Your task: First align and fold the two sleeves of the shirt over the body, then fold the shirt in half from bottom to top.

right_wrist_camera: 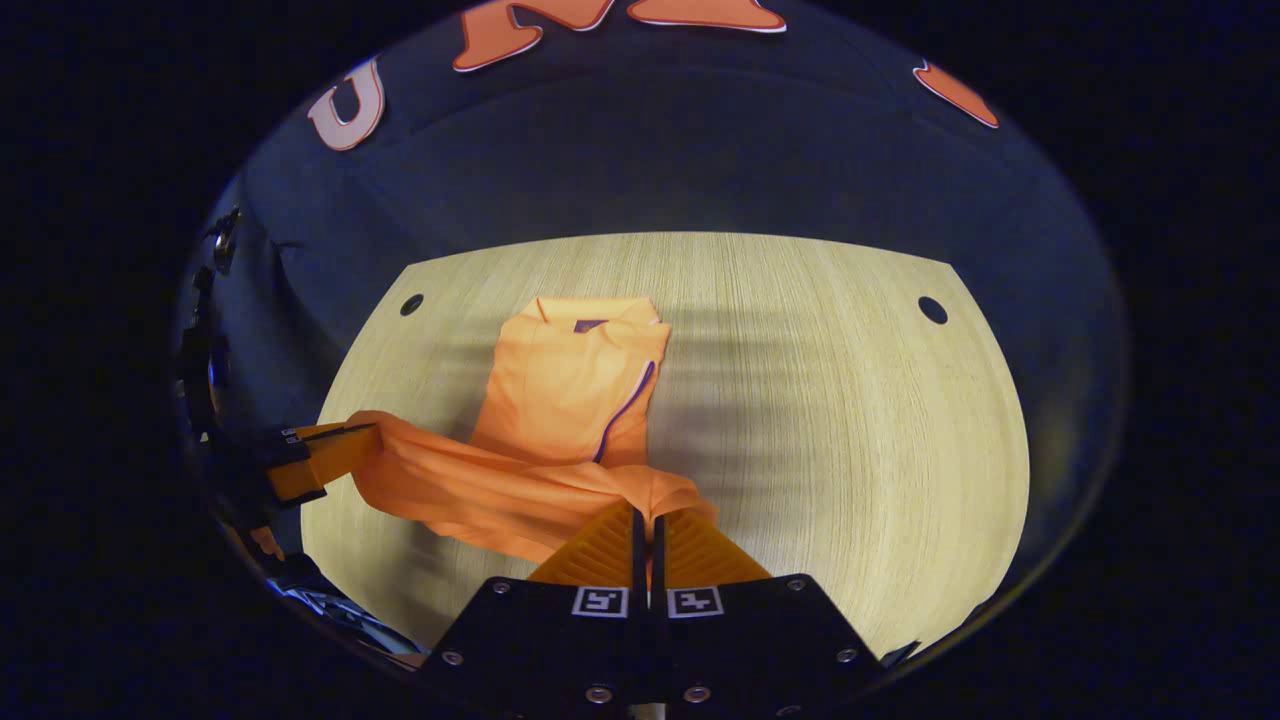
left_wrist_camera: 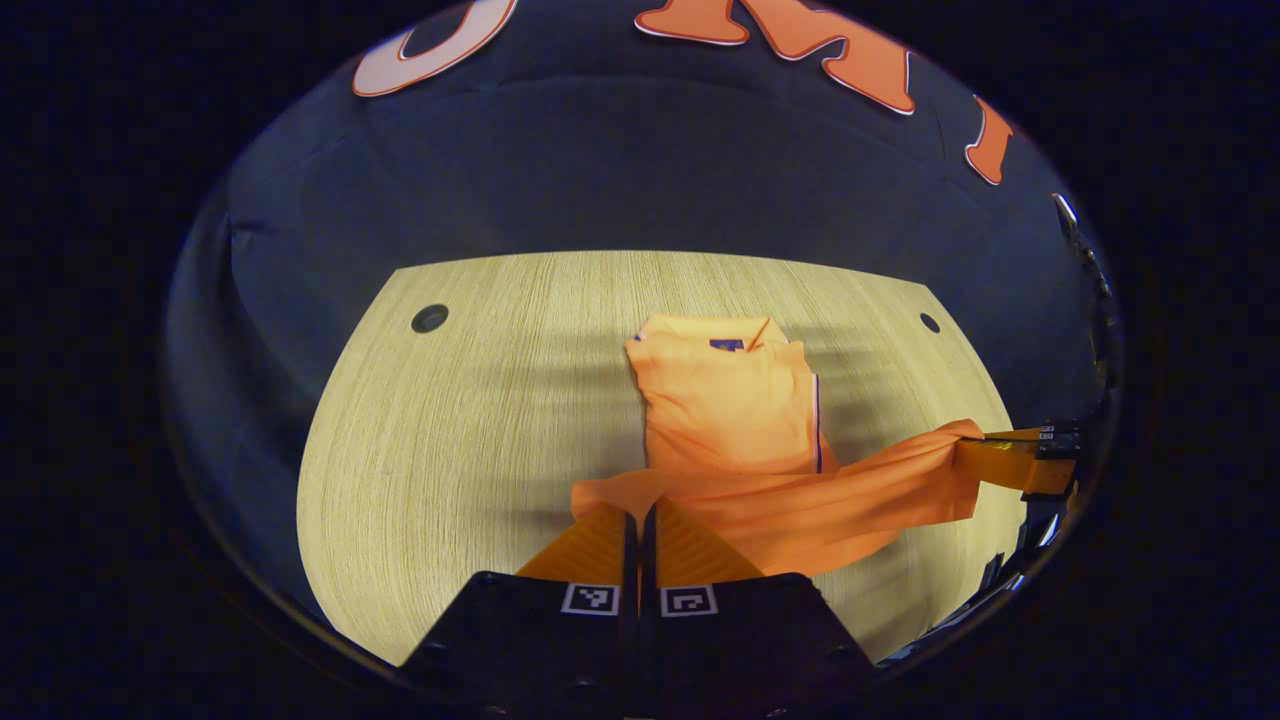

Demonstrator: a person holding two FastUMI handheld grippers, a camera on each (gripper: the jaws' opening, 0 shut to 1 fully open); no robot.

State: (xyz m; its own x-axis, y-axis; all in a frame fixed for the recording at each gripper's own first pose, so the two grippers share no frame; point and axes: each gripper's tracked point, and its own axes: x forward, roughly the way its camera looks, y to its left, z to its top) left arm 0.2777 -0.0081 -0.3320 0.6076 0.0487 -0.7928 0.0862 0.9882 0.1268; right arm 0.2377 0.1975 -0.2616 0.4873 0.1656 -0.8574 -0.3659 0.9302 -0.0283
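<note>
Your left gripper (left_wrist_camera: pixel 640 515) and right gripper (right_wrist_camera: pixel 646 520) each clench the near hem of the orange polo shirt (left_wrist_camera: pixel 730 400), lifted above the pale wooden table (left_wrist_camera: pixel 480 420); its collar lies flat.

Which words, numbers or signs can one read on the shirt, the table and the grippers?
No text can be read.
Orange shirt: small dark patch at the collar, too small to read.
Left gripper and right gripper: square black-and-white markers, patterns without words.
Pale wooden table: none.
</note>
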